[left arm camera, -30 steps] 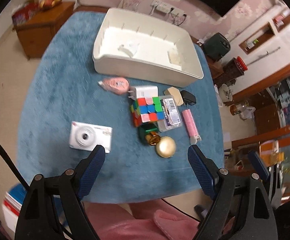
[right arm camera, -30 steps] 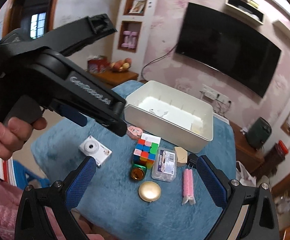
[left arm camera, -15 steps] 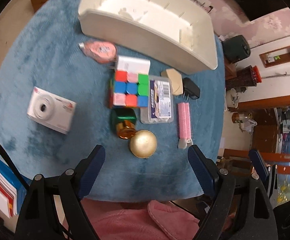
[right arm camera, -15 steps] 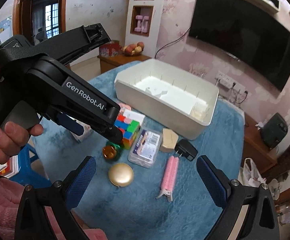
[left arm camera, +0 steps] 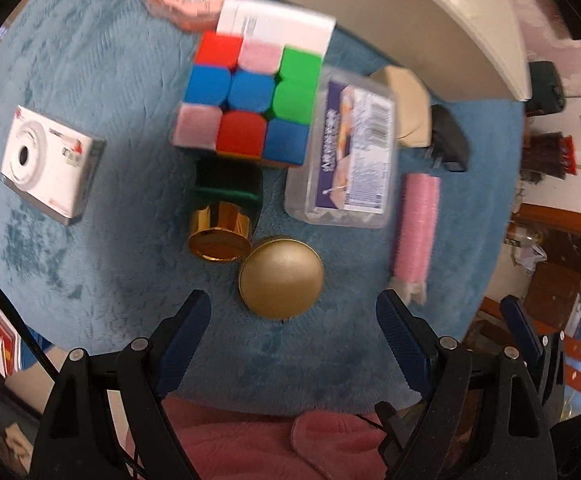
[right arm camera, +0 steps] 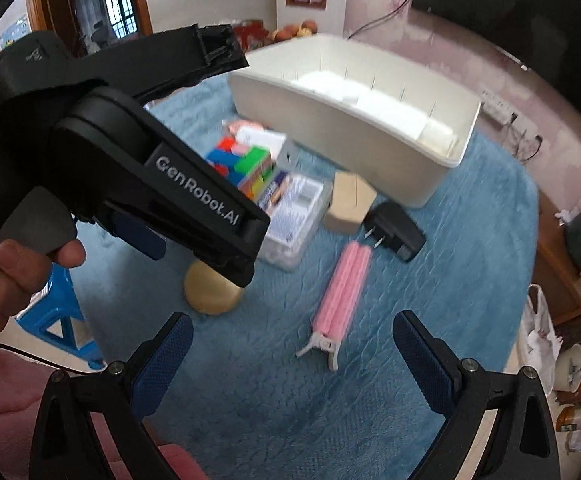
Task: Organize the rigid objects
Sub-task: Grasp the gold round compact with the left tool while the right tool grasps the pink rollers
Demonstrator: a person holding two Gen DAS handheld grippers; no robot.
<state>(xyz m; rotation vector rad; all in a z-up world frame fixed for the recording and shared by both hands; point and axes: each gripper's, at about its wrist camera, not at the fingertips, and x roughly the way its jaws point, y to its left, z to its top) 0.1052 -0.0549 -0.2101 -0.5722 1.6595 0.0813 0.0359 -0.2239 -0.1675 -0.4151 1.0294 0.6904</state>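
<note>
Left wrist view: I am looking steeply down on the blue-covered tabletop [left arm camera: 90,60], and my left gripper [left arm camera: 292,312] stands with its jaws wide, nothing between them, hovering just above the round gold lid [left arm camera: 281,277]. Touching that lid's edge is a green bottle with a gold cap [left arm camera: 223,216], lying on its side. Behind it sits the colour cube [left arm camera: 250,100], with a white box [left arm camera: 276,26] and a pink packet [left arm camera: 188,0] beyond. A clear plastic case [left arm camera: 348,148] lies just beside the cube, then a beige block [left arm camera: 408,108], a black plug adapter [left arm camera: 448,140] and a pink hair clip [left arm camera: 416,228]. A white camera [left arm camera: 48,160] lies well apart on the other side. The cream bin [left arm camera: 470,20] stands at the far edge.

From the right wrist, my right gripper [right arm camera: 288,342] also has its jaws wide and empty, over the cloth near the hair clip [right arm camera: 344,288]. A hand [right arm camera: 10,280] holds the left gripper's black body in front of the cube.
</note>
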